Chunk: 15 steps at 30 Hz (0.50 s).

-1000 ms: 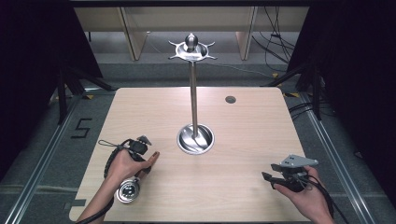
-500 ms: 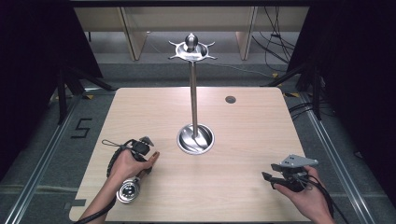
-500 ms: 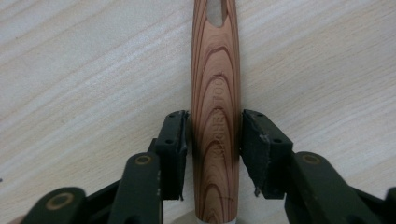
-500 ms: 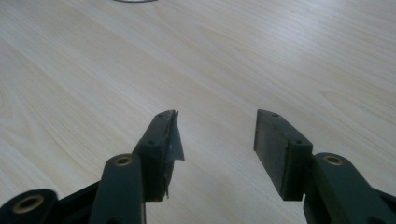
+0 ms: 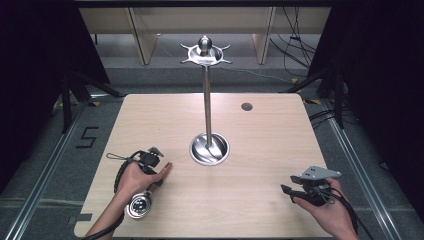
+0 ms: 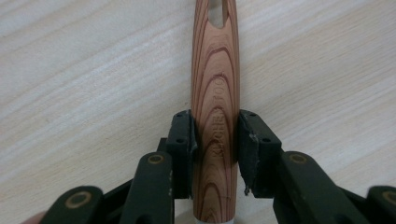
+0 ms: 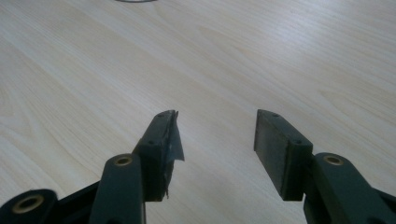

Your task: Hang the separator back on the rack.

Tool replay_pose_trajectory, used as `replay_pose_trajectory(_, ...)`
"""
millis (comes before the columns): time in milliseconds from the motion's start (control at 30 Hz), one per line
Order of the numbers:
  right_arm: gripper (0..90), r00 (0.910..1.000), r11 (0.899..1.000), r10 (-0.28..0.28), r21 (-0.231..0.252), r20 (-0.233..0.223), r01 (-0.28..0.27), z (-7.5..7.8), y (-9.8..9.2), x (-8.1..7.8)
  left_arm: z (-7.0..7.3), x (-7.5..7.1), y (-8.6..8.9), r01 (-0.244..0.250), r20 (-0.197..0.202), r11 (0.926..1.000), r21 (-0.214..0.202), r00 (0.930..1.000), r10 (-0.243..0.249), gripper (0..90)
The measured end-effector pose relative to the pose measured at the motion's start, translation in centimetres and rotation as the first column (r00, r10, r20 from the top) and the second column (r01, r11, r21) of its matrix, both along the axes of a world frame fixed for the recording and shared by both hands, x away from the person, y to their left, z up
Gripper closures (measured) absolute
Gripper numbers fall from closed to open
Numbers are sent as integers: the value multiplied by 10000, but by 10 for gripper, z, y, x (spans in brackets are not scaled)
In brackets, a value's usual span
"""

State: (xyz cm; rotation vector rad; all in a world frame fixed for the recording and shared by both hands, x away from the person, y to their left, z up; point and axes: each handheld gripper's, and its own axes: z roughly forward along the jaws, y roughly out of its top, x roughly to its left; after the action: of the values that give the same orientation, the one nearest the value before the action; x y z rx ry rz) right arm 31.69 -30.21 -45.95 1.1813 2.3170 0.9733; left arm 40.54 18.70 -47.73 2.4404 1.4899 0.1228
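Wooden handle of a kitchen utensil lies along the pale surface near its front left corner, clamped between the left gripper fingers, which press against both of its sides. It has reddish grain, stamped lettering along its length and a slot near its far end. In the high view the left hand covers that gripper, and the utensil's round metal head shows just behind the hand, close to the front edge. The right gripper sits near the front right corner, held low over the bare wood in the right hand, its fingers spread wide with nothing between them. A tall metal stand with a round dished base rises at the middle of the surface, well apart from both grippers.
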Motion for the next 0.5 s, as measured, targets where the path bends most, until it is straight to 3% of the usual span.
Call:
replay_pose_trajectory(200, 497, 10000, 10000, 16, 31, -49, -16, 1, -1, -1, 8, -8, 7, -50, 585, 9988, -488, 9983, 79, 670)
replay_pose_trajectory(267, 496, 9992, 9997, -159, 199, -364, 167, 2, 1, -2, 10, -11, 8, -220, 841, 9968, -773, 9961, 285, 670)
replay_pose_trajectory(367, 496, 9998, 9999, -48, 112, -183, 50, 1, 0, -2, 16, -16, 10, -268, 1141, 9955, -905, 9928, 371, 671)
replay_pose_trajectory(500, 497, 9999, 9999, 140, -37, 91, -139, 0, -2, 0, 22, -24, 11, -209, 1880, 9905, -1363, 9811, 465, 672)
